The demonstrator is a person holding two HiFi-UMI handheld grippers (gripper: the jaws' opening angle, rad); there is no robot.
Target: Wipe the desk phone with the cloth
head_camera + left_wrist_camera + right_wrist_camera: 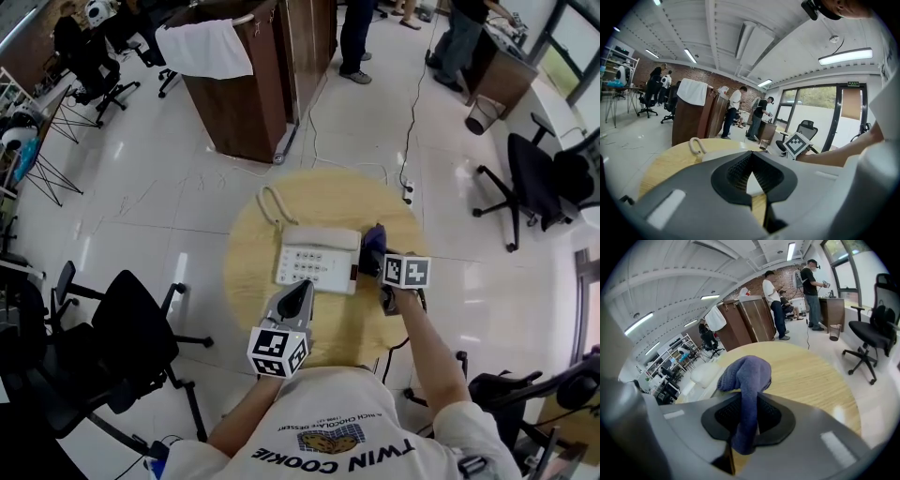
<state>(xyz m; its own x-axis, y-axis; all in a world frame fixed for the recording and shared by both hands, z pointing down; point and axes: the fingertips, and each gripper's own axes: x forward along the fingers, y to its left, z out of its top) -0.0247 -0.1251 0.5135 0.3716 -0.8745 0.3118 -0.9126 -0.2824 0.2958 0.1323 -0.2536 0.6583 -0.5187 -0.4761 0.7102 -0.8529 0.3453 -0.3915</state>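
Right gripper view: the dark ribbed fingers (723, 416) are pinching a purple-blue cloth (746, 376). A strip of it runs down between them, and the rest bunches into a rounded wad above the tips. Beyond the wad lies the white desk phone (704, 373), low and to the left on the pale wooden bench (811, 376).

In the head view, the right gripper (377, 261) holds the cloth against or just beside the phone's right end; real contact cannot be told. Its marker cube (406, 271) sits just behind, toward the person.

In the left gripper view, the left gripper (752, 174) has its fingers pressed together at the tips, with nothing between them. From above it points at the near edge of the phone from the person's side, very close to it, but whether it touches is unclear.

The phone lies near the middle of the round bench, keypad up, with the handset (323, 237) along its far side. A coiled cord (269, 204) loops off its far left corner.

Around the bench is a glossy white tiled floor (187, 187). A black office chair (141, 328) stands to the left. Farther off stands a brown wooden cabinet (239, 103) with a white towel (204, 47) draped over it.
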